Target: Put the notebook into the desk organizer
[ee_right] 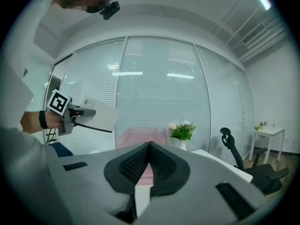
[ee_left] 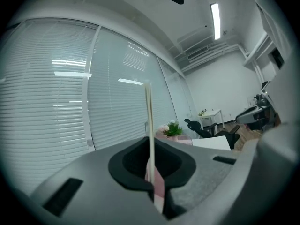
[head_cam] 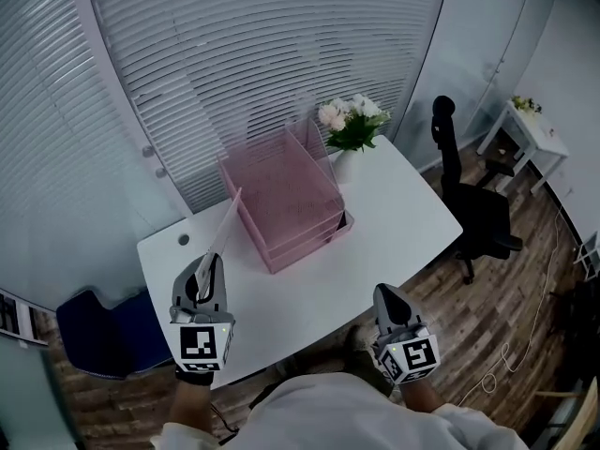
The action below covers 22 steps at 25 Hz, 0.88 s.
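Your left gripper [head_cam: 208, 270] is clamped on the lower edge of the notebook [head_cam: 223, 234], which stands edge-on and tilts up toward the blinds, in the air over the near-left part of the white table [head_cam: 403, 204] — not yet at the pink desk organizer [head_cam: 281, 200] just to its right, whose stacked trays seem to open toward you. The carry looks like the step in hand: hold the pinch firm, level the notebook to match a tray opening, then slide it in squarely so no corner catches the rim. The flowers [head_cam: 353, 120] stand just behind the organizer — steer clear. Your right gripper [head_cam: 389, 300] hangs closed and empty near the table's front edge
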Each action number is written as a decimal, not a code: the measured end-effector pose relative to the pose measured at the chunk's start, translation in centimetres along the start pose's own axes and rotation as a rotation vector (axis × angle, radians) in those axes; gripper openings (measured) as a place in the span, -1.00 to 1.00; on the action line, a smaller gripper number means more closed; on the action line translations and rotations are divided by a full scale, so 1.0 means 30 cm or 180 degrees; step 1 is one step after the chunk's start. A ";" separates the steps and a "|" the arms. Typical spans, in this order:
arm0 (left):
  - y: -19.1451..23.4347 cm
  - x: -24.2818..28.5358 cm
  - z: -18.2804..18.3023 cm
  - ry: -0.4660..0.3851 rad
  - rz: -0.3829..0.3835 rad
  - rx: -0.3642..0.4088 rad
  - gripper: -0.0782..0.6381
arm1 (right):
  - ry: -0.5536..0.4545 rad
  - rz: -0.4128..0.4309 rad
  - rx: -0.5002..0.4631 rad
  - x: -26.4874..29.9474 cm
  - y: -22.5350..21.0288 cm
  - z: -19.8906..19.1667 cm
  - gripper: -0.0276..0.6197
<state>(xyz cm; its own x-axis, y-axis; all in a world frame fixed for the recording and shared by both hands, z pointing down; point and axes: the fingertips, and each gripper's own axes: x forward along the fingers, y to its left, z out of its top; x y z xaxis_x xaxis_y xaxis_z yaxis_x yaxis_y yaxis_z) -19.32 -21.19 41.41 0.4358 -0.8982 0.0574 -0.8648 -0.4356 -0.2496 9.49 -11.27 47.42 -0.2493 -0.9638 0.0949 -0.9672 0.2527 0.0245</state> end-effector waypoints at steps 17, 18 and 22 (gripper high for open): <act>-0.211 0.638 0.065 0.1266 0.0494 0.2574 -0.73 | -0.0090 0.0326 -0.0047 0.139 -0.383 0.073 -0.88; -0.221 0.674 0.040 0.1397 0.0458 0.2725 -0.73 | -0.0087 0.0324 -0.0041 0.143 -0.394 0.069 -0.88; -0.251 0.782 -0.055 0.1838 0.0295 0.3091 -0.73 | -0.0079 0.0284 -0.0035 0.150 -0.451 0.065 -0.88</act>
<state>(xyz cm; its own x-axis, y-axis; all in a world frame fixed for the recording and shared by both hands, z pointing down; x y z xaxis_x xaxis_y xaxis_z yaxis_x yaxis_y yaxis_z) -2.98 -39.08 46.24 -0.0177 -0.9271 0.3744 -0.2187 -0.3618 -0.9062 21.36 -19.19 45.58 -0.3357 -0.9392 0.0727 -0.9406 0.3384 0.0281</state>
